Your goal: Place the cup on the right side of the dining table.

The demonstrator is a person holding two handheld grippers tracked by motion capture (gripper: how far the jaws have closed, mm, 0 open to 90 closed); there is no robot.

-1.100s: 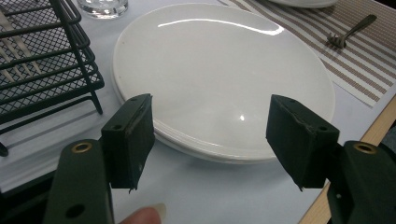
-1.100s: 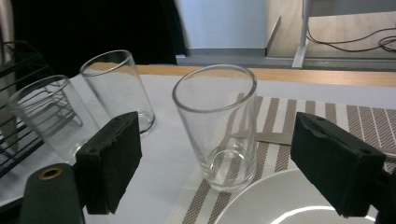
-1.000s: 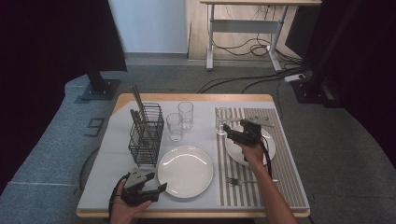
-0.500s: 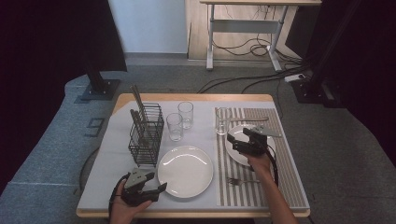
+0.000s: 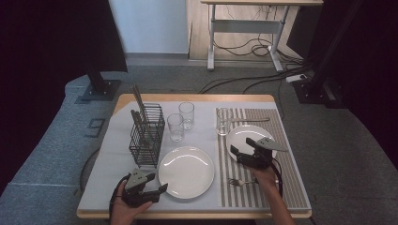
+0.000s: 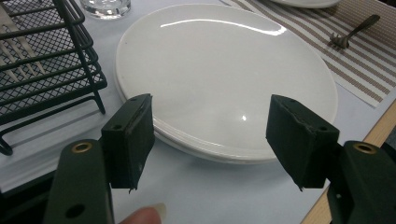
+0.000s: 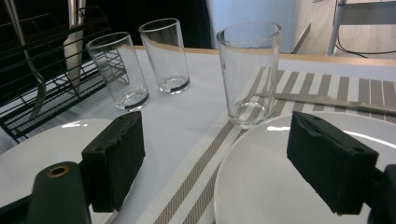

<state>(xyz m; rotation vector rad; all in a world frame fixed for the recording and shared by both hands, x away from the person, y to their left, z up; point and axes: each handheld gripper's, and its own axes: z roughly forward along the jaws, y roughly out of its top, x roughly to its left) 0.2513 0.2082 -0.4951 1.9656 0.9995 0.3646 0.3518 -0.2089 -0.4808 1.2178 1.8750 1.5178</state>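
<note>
My left gripper [image 5: 149, 189] rests open near the table's front edge, just left of the large white plate [image 5: 186, 171]. In the left gripper view its jaws [image 6: 210, 123] stand wide apart, with the near rim of that plate [image 6: 224, 70] between and beyond them. My right gripper [image 5: 244, 154] hovers open over the near edge of the small white plate [image 5: 248, 134] on the striped placemat [image 5: 277, 187]. In the right gripper view the open jaws [image 7: 215, 158] frame a clear glass [image 7: 250, 72] and the small plate [image 7: 280, 182].
A black wire basket [image 5: 147, 133] with cutlery stands at the left. Two glasses [image 5: 175, 126] [image 5: 186, 115] stand behind the large plate and a third [image 5: 223, 121] on the placemat. A knife [image 5: 251, 119] lies behind the small plate, a fork [image 5: 241, 181] in front.
My right gripper has drawn back toward the person, from the far side of the small plate to its near edge. The left gripper has stayed put.
</note>
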